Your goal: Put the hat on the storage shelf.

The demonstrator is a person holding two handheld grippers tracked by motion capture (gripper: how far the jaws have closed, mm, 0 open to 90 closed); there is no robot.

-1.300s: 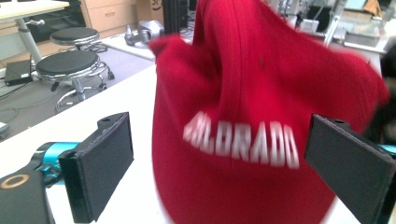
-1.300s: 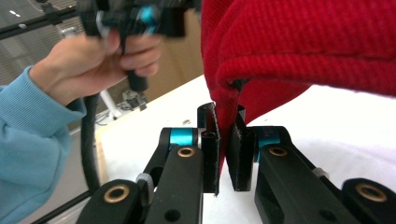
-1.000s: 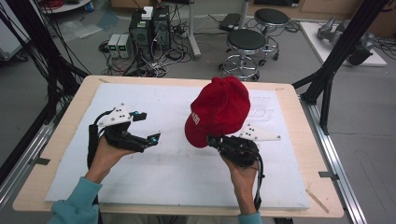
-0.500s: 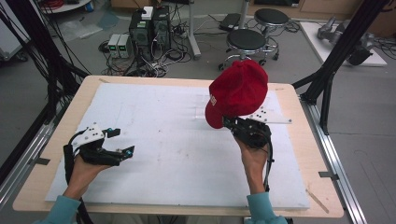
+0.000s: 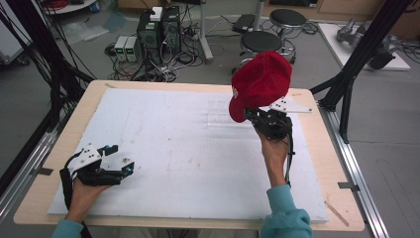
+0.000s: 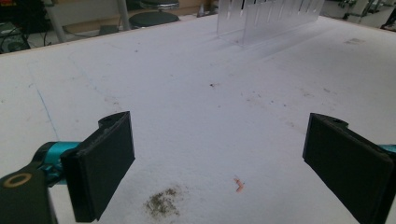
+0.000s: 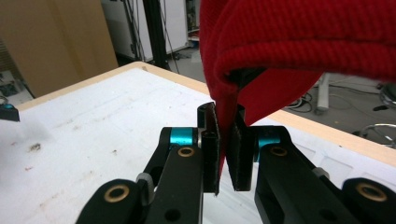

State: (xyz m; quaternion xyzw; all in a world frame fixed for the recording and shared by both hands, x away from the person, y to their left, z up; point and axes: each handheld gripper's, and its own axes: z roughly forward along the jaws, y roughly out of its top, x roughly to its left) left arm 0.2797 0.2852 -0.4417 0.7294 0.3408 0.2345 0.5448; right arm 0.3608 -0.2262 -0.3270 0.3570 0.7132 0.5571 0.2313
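Gripping a red cap (image 5: 260, 79) aloft, right tool (image 5: 251, 115), left tool (image 5: 119, 159) agape

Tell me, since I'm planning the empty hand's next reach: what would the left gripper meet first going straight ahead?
Probably the clear slotted rack at the far end. The left gripper, open, looks along bare white mat toward it; nothing stands between, though depth is hard to judge.

Workshop clutter around a white-topped table

A white foam sheet (image 5: 188, 148) covers the wooden table (image 5: 317, 148), with a clear slotted acrylic rack (image 6: 268, 18) standing on it (smudges nearby); beyond, two round stools (image 5: 261, 42), computer boxes (image 5: 158, 29) and tangled cables (image 5: 168, 62) sit on the floor.
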